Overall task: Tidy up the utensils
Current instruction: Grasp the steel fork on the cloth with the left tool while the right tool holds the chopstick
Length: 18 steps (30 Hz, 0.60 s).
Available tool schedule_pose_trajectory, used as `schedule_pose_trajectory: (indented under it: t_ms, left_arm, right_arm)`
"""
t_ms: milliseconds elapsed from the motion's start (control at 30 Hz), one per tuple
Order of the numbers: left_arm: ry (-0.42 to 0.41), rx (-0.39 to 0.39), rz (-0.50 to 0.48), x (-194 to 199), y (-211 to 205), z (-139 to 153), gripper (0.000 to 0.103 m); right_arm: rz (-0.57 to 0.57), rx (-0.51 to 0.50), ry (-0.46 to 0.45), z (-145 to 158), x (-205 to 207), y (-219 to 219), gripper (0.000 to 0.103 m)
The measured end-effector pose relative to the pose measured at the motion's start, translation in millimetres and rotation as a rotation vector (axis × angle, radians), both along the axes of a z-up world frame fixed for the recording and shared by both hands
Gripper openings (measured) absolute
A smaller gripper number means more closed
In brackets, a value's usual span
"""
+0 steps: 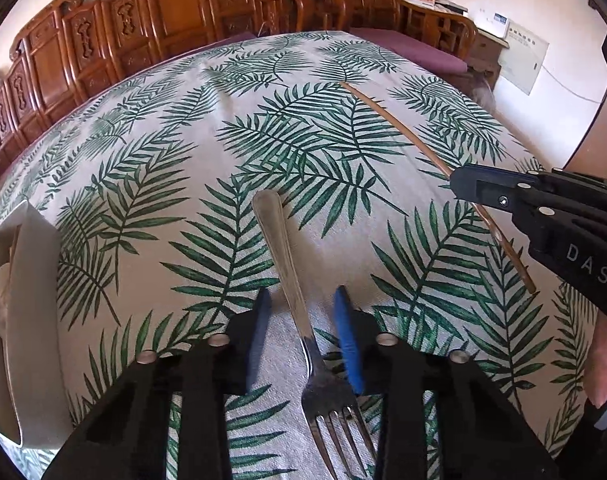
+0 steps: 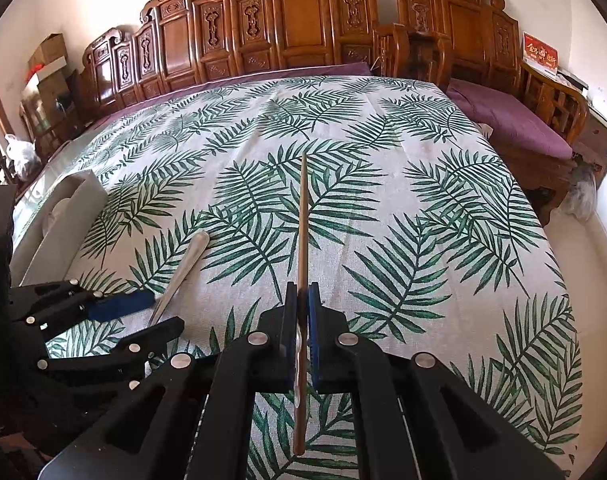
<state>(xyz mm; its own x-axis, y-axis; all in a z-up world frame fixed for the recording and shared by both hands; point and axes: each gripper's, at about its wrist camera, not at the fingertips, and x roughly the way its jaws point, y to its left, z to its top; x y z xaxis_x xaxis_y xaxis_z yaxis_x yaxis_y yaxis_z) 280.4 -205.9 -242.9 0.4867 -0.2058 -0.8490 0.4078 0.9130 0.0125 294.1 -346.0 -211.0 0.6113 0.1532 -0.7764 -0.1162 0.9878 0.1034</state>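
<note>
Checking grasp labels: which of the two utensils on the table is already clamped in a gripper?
The wooden chopstick: the right gripper is shut on it. The metal fork lies flat between the left gripper's pads, gaps showing on both sides.

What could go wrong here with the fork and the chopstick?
The left gripper's fingers straddle the fork without pressing its thin, shiny handle, so it may slip or pivot when lifted. The right gripper pinches the chopstick near one end; the long free end could swing or catch the tablecloth.
</note>
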Motion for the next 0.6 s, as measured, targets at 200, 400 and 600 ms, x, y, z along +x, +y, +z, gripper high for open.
schedule_pose_trajectory:
  t_ms: [200, 400, 600]
  left_arm:
    - [0.02, -0.013, 0.004, 0.9, 7.0, 0.4, 0.011]
    - [0.024, -0.011, 0.018, 2.4, 18.8, 1.2, 0.007]
    - [0.003, -0.022, 0.034, 3.3, 33.0, 8.4, 0.006]
  right_arm:
    - [0.011, 0.004, -0.001, 1.5, 0.1, 3.5, 0.006]
    - [0.032, 0.004, -0.004, 3.9, -1.1, 12.8, 0.006]
    - [0.059, 0.004, -0.009, 5.8, -2.7, 22.8, 0.006]
